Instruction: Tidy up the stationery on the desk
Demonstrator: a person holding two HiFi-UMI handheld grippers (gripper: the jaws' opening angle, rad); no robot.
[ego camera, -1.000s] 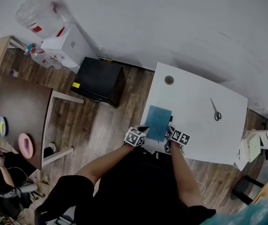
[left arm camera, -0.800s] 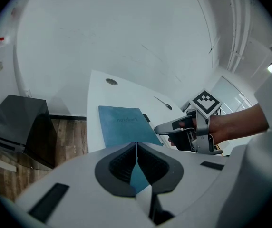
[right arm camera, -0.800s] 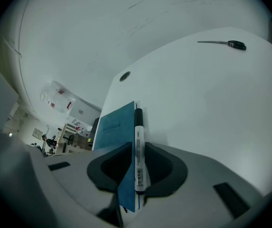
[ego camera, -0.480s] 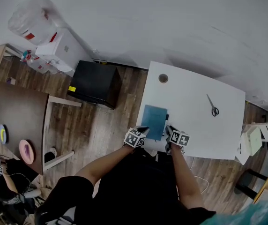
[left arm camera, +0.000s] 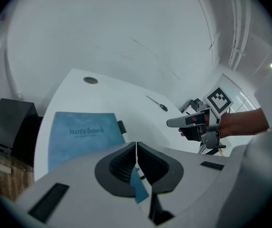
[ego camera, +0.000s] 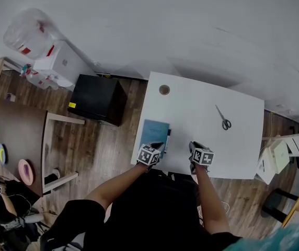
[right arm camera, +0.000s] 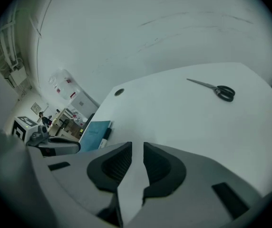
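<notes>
My left claw point(ego camera: 159, 145) pinches a corner of a blue notebook point(ego camera: 153, 132) at the near left of a white desk point(ego camera: 202, 109).
My right claw point(ego camera: 194, 146) stands narrowly apart and holds nothing. The notebook lies close to the desk's left edge, so I judge that this thin corner grip could slip and drop it to the floor, or nudge the marker point(ego camera: 167, 136) touching its side. I count one notebook, one marker and one pair of scissors point(ego camera: 223, 120), which lies well apart at the far right.
</notes>
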